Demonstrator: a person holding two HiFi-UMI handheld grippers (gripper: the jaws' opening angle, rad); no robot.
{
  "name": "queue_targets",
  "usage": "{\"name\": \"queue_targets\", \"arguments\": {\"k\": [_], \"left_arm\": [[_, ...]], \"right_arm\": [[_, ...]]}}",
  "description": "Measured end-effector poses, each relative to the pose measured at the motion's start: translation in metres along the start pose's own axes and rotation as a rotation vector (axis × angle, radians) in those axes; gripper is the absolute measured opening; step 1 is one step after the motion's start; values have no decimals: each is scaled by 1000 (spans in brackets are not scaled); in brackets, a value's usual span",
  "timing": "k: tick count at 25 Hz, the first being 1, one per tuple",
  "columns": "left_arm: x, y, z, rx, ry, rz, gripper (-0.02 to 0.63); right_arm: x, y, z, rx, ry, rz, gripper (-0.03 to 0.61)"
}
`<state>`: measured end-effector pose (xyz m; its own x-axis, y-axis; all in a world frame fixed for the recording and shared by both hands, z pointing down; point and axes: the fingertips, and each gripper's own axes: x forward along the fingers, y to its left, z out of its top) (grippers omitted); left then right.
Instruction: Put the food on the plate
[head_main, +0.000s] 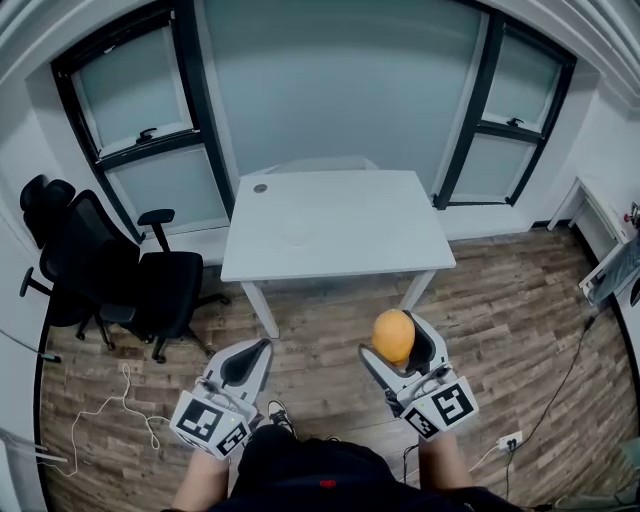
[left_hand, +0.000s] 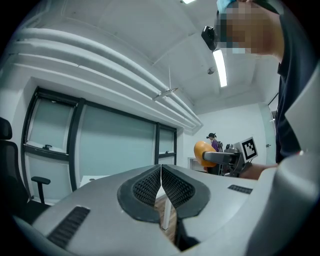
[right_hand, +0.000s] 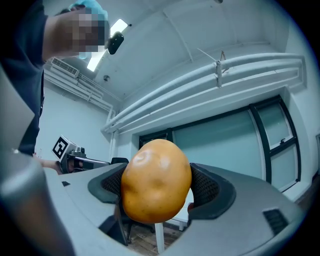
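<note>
A rounded orange-yellow piece of food (head_main: 393, 336) is pinched in my right gripper (head_main: 398, 342), held low over the wooden floor in front of the white table (head_main: 380, 235). It fills the right gripper view (right_hand: 156, 181) between the dark ribbed pads (right_hand: 206, 186). My left gripper (head_main: 256, 350) hangs beside it at the left, shut and empty; its pads (left_hand: 150, 185) meet in the left gripper view. From there the food (left_hand: 201, 151) shows off to the right. A faint round outline on the tabletop (head_main: 300, 228) may be a white plate; I cannot tell.
A black office chair (head_main: 120, 280) stands left of the table. A white cable (head_main: 100, 412) lies on the floor at the left, a power strip (head_main: 510, 440) at the right. Windows line the back wall. A person (left_hand: 214, 142) stands far off in the room.
</note>
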<state>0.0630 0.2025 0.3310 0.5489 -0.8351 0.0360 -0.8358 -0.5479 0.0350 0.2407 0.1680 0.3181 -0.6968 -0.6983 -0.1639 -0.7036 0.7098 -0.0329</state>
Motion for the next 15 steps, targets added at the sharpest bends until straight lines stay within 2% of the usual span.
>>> {"name": "queue_targets", "arguments": {"k": [8,15], "left_arm": [[59,32,-20,-38,28,-65,25],[123,123,-20,-56,30,-95,25]], "right_arm": [[28,-33,-22,-36,44,-28,394],[126,-74,-36,-14,48,-44,394]]}}
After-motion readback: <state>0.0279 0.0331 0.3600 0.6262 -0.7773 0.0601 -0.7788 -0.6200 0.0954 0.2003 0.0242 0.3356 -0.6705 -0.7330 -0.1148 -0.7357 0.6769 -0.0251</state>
